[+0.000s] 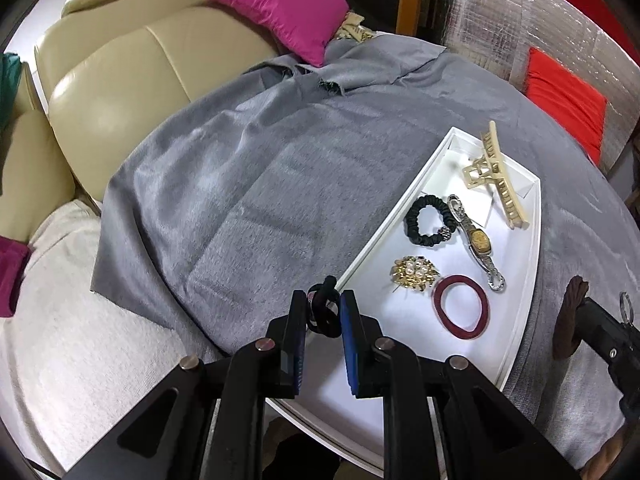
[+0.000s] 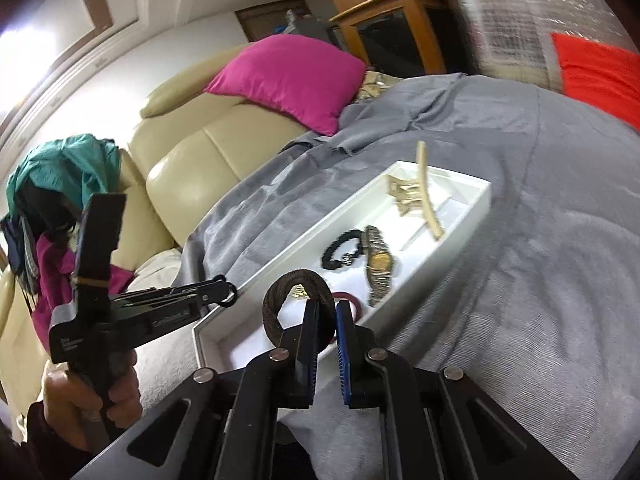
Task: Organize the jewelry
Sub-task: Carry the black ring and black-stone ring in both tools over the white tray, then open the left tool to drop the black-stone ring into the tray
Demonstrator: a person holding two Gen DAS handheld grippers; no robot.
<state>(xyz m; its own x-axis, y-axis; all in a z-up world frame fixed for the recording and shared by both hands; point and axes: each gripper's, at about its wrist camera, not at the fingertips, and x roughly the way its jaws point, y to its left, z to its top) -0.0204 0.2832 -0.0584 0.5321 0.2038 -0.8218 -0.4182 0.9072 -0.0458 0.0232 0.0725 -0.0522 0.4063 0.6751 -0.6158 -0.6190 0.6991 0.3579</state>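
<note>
A grey cloth (image 1: 248,184) covers the sofa; on it the white tray (image 1: 404,208) already holds a hair claw (image 1: 496,176), watch (image 1: 476,240), brooch (image 1: 416,272) and two hair ties. Two remain — the left gripper (image 1: 323,312) pinches a black hair tie (image 1: 322,300), the right gripper (image 2: 326,316) a brown hair tie (image 2: 296,280), both near the tray.

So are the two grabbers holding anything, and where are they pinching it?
Yes. The left gripper pinches a black hair tie across its bunched loops. The right gripper pinches a brown hair tie at one side of its loop.
</note>
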